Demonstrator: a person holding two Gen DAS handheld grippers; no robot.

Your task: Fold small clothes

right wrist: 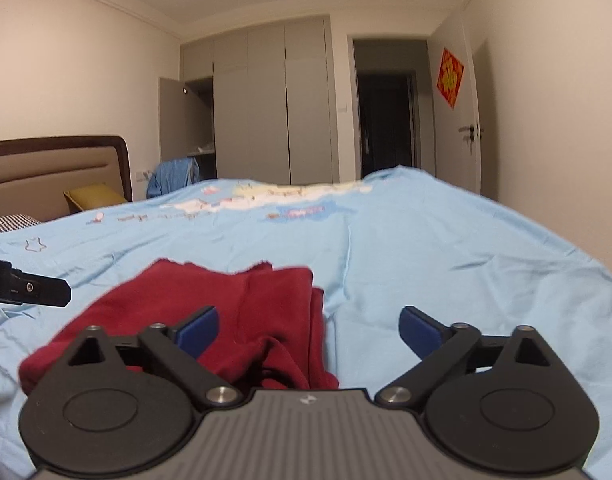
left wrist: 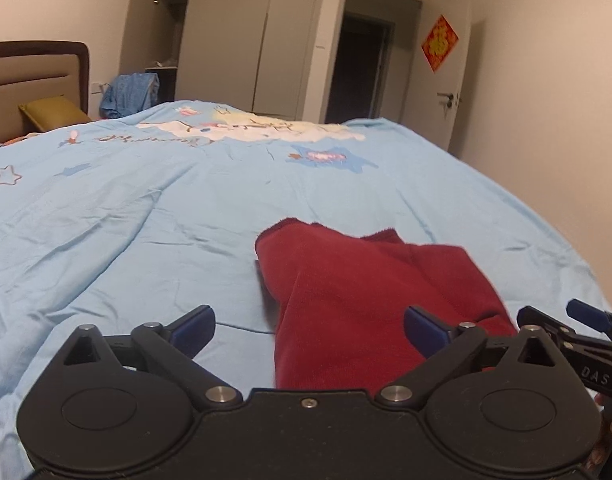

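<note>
Bed (left wrist: 106, 208), red garment (left wrist: 346, 292) before spread hand-held grippers (left wrist: 310, 332).

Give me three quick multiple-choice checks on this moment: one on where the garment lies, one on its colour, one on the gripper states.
1. Where does the garment lie?
A. on the bedspread
B. in the wardrobe
C. on the floor

2. What colour is the garment?
A. green
B. dark red
C. white

3. How are the two grippers?
A. both shut on cloth
B. one open, one shut
C. both open, holding nothing

Key: 1 A, the garment rests on the light blue bedspread. 2 B, it is dark red throughout. 3 C, the left gripper and right gripper show spread jaws.
</note>
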